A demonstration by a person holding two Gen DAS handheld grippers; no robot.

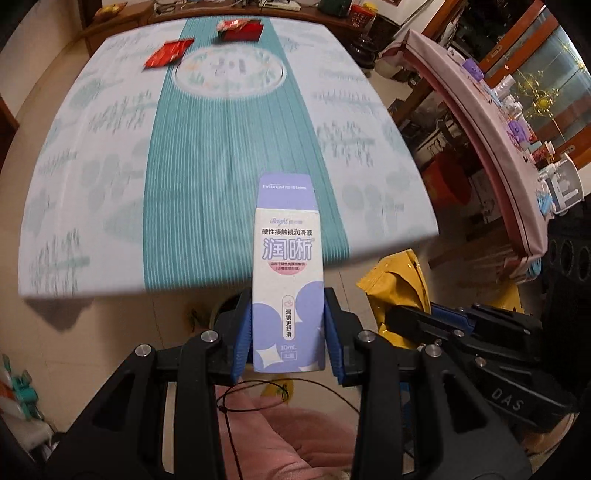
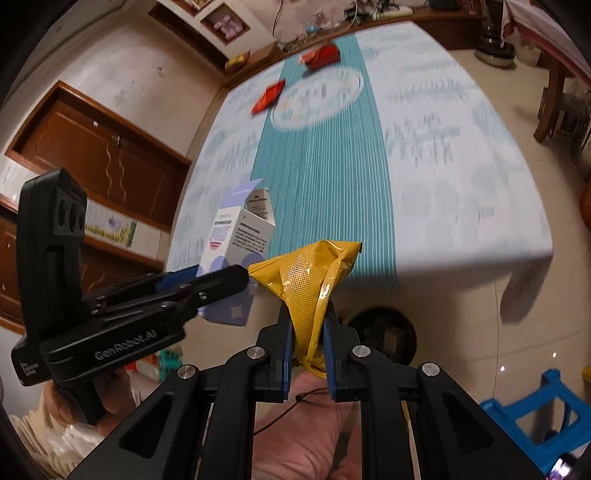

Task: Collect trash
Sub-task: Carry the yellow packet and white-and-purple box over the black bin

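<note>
My left gripper (image 1: 288,306) is shut on a white and purple carton (image 1: 288,280) that stands upright between its blue pads, top flap open. In the right wrist view the same carton (image 2: 243,236) shows at the left, held by the left gripper (image 2: 221,277). My right gripper (image 2: 308,314) is shut on a crumpled yellow wrapper (image 2: 310,273), which also shows in the left wrist view as a yellow wrapper (image 1: 399,288) beside the right gripper's black fingers (image 1: 424,321). Both grippers hang just off the near edge of the table (image 1: 110,206). A red wrapper (image 1: 168,53) and a red packet (image 1: 240,29) lie at its far end.
The table (image 2: 461,184) has a teal striped cloth. A dark round bin (image 2: 384,334) sits on the tiled floor below the near edge. A blue stool (image 2: 539,410) stands at the right. A pink-covered side table (image 1: 491,147) with small items runs along the right.
</note>
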